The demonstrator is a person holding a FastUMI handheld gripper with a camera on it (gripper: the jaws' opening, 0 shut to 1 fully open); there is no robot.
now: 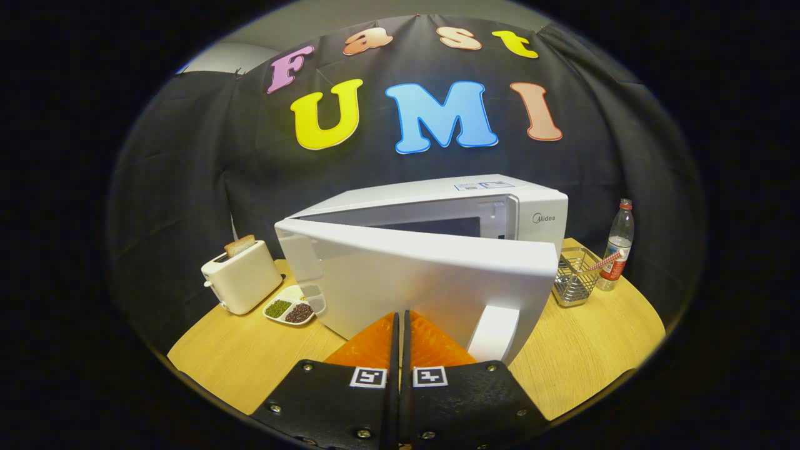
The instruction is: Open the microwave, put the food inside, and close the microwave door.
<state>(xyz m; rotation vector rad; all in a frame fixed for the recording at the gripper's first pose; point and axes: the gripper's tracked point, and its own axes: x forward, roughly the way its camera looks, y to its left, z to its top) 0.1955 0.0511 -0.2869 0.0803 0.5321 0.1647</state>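
**Fingers closed against a half-open microwave door**

On the wooden table (581,350) a white microwave (531,215) stands with its door (412,281) swung partway out, so the door's broad outer face fills the space just ahead of the gripper (400,322). The door's handle (494,331) hangs at its free edge, just to the right of the fingers. Behind the door's top edge, the dark cavity of the oven shows as a narrow wedge.

The two fingers lie pressed together with barely a slit between them, holding nothing, and their tips reach the lower part of the door face; whether they actually touch it cannot be told.

To the left of the microwave sits a white toaster (242,278) with a slice of bread (240,245) upright in its slot. Between toaster and microwave lies a white divided dish (295,304) holding green beans in one compartment and dark red beans in another. To the right of the door stands a wire basket (575,275), and just beyond it a clear plastic bottle (617,247) with a red cap.
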